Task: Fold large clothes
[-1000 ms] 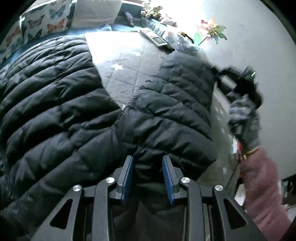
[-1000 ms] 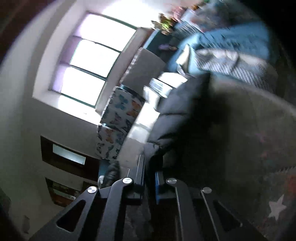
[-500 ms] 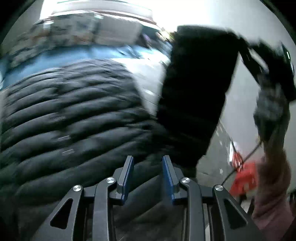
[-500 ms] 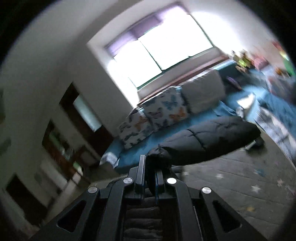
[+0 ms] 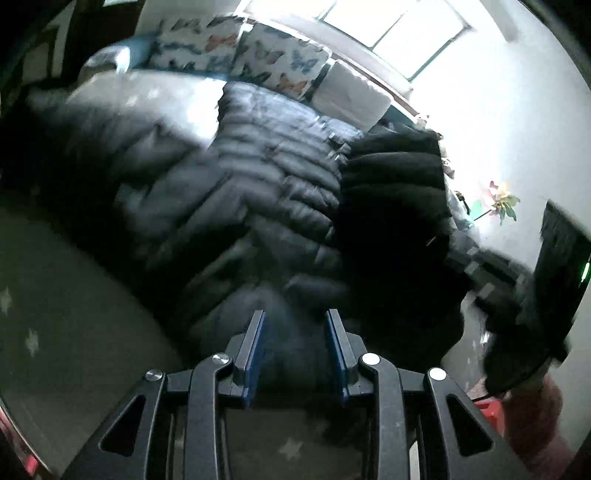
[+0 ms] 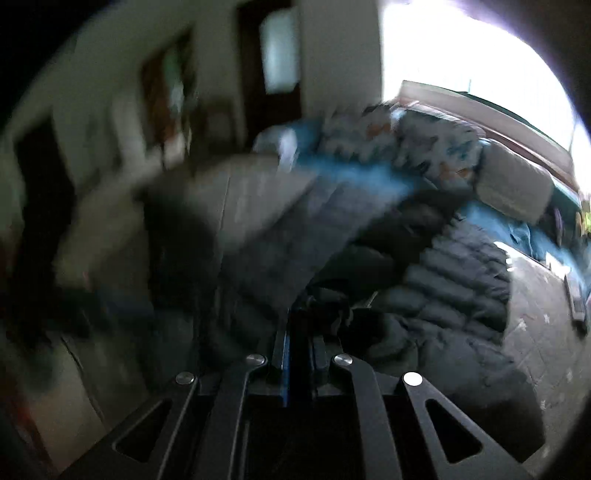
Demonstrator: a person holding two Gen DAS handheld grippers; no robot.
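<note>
- Your left tool (image 5: 294,334), bottom centre of the left wrist view: blue pads part-spread, with a fold of the black puffer jacket (image 5: 266,192) bunched between them. The padding fills the gap, so it's pinching the jacket.
- Your right tool (image 6: 300,332), bottom centre of the right wrist view: pads almost pressed together, a thin dark bit of jacket (image 6: 454,280) fabric nipped in the slot. Its jaws have just been easing open a touch, fabric still between them.
- Jacket in the left view: quilted body runs from the pads up toward the frame centre, lit grey-blue. A darker panel (image 5: 391,206) hangs right of centre; can't tell if it's a sleeve or a front flap.
- Jacket in the right view: rumpled quilting spreads from the pads to centre-right, resting on the grey star-print cover (image 6: 543,314) at the right. Centre-left is motion blur, no detail.
- Same star-print cover (image 5: 55,314) shows at lower left of the left view, under the jacket's edge.
- Your right hand's rig (image 5: 554,280) shows at the right edge of the left view, dark, with a small green light; a pink sleeve (image 5: 532,417) sits below it, lower right.
- Background, left view: 2 butterfly-print cushions (image 5: 258,55) upper centre, a plain pale cushion (image 5: 351,92) just right of them, a bright window (image 5: 391,26) at the top, and a coloured pinwheel (image 5: 498,203) at mid-right against the wall.
- Background, right view: blue bedding (image 6: 354,173) and cushions upper centre-right, a dark doorway (image 6: 273,74) upper centre, all blurred.
</note>
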